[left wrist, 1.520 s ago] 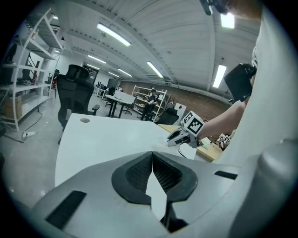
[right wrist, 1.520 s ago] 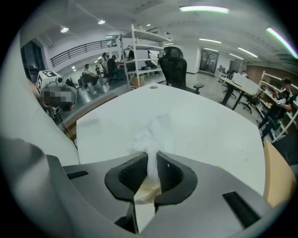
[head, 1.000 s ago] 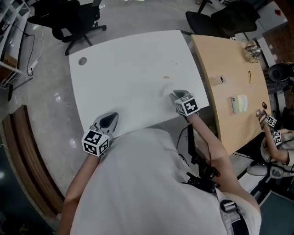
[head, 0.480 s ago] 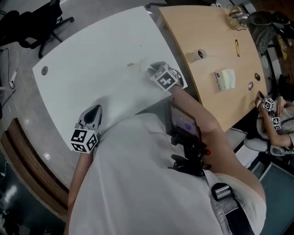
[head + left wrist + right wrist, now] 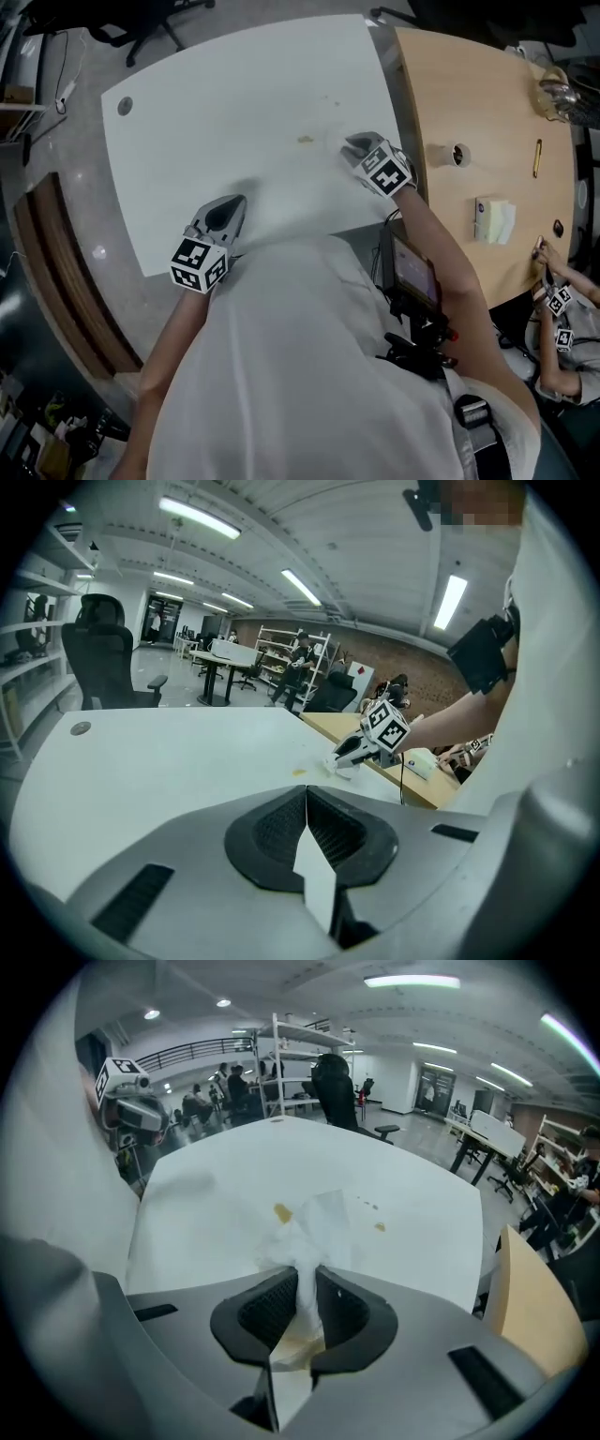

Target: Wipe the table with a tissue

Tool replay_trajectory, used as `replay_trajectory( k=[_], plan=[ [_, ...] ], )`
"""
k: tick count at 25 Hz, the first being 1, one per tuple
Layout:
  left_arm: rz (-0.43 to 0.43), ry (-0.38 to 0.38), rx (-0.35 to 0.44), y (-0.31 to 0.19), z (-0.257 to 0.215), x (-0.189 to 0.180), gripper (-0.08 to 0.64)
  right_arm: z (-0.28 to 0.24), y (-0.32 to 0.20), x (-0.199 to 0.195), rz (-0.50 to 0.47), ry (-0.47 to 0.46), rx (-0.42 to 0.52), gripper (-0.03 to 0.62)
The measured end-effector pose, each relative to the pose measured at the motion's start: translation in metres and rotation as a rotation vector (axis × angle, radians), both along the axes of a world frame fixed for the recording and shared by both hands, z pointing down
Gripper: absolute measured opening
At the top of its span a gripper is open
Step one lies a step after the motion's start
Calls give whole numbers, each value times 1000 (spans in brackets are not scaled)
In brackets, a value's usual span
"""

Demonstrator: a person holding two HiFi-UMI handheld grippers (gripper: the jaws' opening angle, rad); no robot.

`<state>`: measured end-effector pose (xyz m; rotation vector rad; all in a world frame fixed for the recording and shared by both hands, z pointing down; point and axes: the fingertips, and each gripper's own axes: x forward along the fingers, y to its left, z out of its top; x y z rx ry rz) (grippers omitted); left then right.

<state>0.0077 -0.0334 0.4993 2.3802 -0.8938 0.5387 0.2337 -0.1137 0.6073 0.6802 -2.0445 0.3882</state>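
My right gripper (image 5: 359, 146) is shut on a crumpled white tissue (image 5: 307, 1234), which bulges out in front of the jaws. In the left gripper view the tissue (image 5: 339, 764) reaches down to the white table (image 5: 234, 103). A small yellow stain (image 5: 306, 140) lies just left of it, and the same stain (image 5: 281, 1211) sits right ahead of the tissue, with two smaller spots (image 5: 379, 1227) further on. My left gripper (image 5: 221, 219) hovers at the table's near edge, jaws together and nothing between them.
A wooden table (image 5: 487, 94) joins the white one on the right, carrying a tape roll (image 5: 457, 155), a pen (image 5: 537, 157) and a pale pad (image 5: 492, 220). Another person's hands (image 5: 558, 305) work at its near corner. A round cable hole (image 5: 125, 106) marks the white table's far left.
My right gripper has carried the tissue from the near edge up beside the yellow stain and rolled. My left gripper has shifted along the near edge, still shut.
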Motion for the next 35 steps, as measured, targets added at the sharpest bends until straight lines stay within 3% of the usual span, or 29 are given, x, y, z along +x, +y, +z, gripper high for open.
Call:
replay_trajectory(
  k=[6, 11, 20, 25, 35],
  plan=[
    [-86, -23, -5, 3, -1, 8, 8, 18, -4, -5, -132, 20, -6, 55],
    [-147, -43, -15, 9, 0, 7, 8, 16, -4, -13, -241, 38, 71, 55],
    [-190, -36, -1, 16, -9, 4, 8, 16, -25, -32, -112, -119, -7, 55],
    [-224, -34, -14, 21, -6, -12, 8, 15, -32, -47, -156, -118, -10, 55],
    [-246, -15, -3, 19, -6, -35, 8, 17, -44, -97, -106, -119, 10, 55]
  ],
)
